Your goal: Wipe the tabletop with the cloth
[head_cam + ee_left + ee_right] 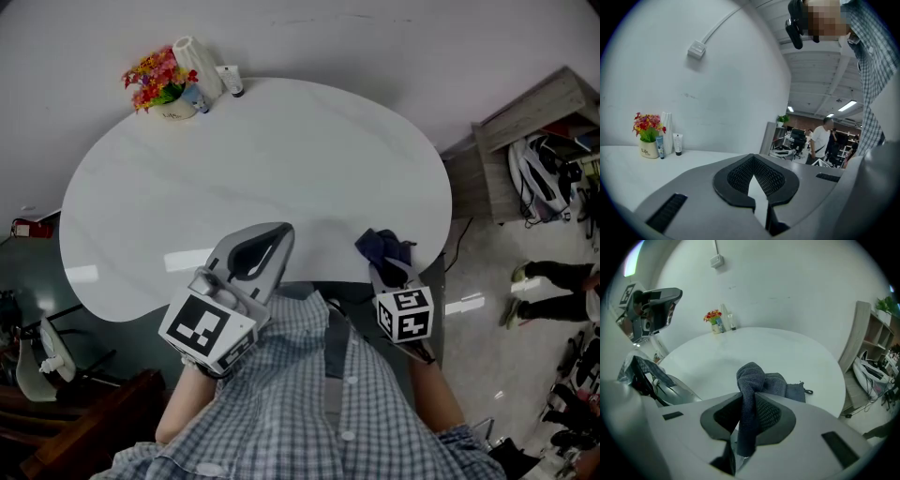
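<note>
The white rounded tabletop (pixel 281 159) fills the middle of the scene. Over its near edge hangs the left gripper (pixel 279 232), its tongs pressed together at the tips with nothing between them. Just to its right, at the near right edge, the right gripper (pixel 747 397) pinches a dark blue cloth (pixel 774 383); a fold stands up bunched between the tongs while the rest lies on the table beyond them. A small flower pot (pixel 159 89) stands at the far left edge, a white vase (pixel 197 61) beside it.
</note>
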